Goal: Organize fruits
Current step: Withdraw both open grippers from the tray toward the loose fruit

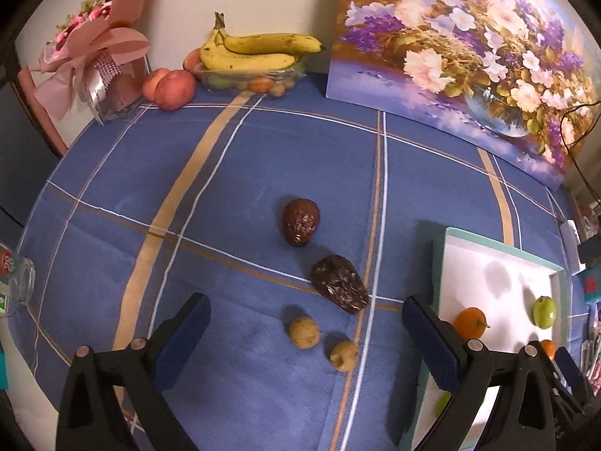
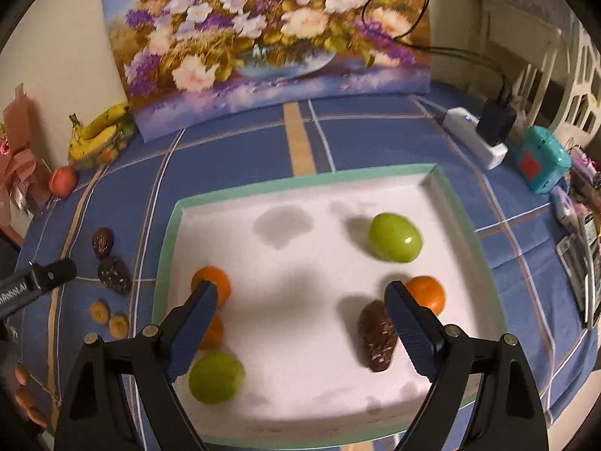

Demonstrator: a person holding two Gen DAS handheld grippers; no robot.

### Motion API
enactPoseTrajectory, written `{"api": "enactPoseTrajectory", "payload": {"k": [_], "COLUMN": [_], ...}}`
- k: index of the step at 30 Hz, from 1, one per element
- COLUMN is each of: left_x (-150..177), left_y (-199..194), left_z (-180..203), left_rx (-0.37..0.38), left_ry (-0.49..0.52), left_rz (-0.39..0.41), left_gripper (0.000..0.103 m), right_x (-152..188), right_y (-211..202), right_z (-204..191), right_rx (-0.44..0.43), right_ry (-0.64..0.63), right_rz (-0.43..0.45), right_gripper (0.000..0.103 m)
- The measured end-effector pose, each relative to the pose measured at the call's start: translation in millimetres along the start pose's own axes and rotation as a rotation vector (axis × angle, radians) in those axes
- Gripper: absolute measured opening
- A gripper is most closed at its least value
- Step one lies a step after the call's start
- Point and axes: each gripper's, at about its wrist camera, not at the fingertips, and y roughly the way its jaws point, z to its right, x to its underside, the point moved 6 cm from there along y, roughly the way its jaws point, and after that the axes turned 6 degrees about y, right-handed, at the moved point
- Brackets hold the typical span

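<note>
A white tray with a green rim holds two green fruits, several oranges and a dark brown fruit. My right gripper hangs open and empty above it. On the blue cloth left of the tray lie two dark brown fruits and two small tan fruits. My left gripper is open and empty above the tan fruits. The tray also shows in the left wrist view.
A flower painting leans on the back wall. Bananas on a clear container, red apples and a pink bouquet stand at the back left. A power strip, a teal box and remotes lie right of the tray.
</note>
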Motion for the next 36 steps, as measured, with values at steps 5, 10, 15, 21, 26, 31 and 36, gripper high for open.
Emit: {"api": "enactPoseTrajectory", "payload": {"k": [5, 10, 15, 21, 26, 31, 36], "left_x": [-5, -12, -18, -23, -29, -36, -42], "left_y": [1, -4, -9, -13, -14, -4, 17], "left_z": [-23, -48, -69, -94, -102, -104, -107], "left_rx": [-0.054, -0.02, -0.009, 0.046, 0.07, 0.11, 0.085], "left_ry": [0.005, -0.034, -0.07, -0.157, -0.155, -0.173, -0.165], "left_rz": [0.016, 0.08, 0.127, 0.162, 0.17, 0.139, 0.091], "left_gripper": [0.103, 0.103, 0.103, 0.103, 0.103, 0.103, 0.102], "right_x": [1, 0, -5, -10, -10, -8, -5], "right_y": [0, 1, -8, -17, -15, -6, 15], "right_z": [-14, -35, -64, -97, -124, -146, -155], "right_rx": [-0.027, -0.089, -0.158, -0.232, -0.278, -0.289, -0.289], "right_ry": [-0.016, -0.013, -0.029, -0.051, -0.072, -0.124, -0.118], "right_rz": [0.005, 0.002, 0.04, 0.08, 0.071, 0.052, -0.002], "right_gripper": [0.091, 0.091, 0.091, 0.091, 0.09, 0.076, 0.068]}}
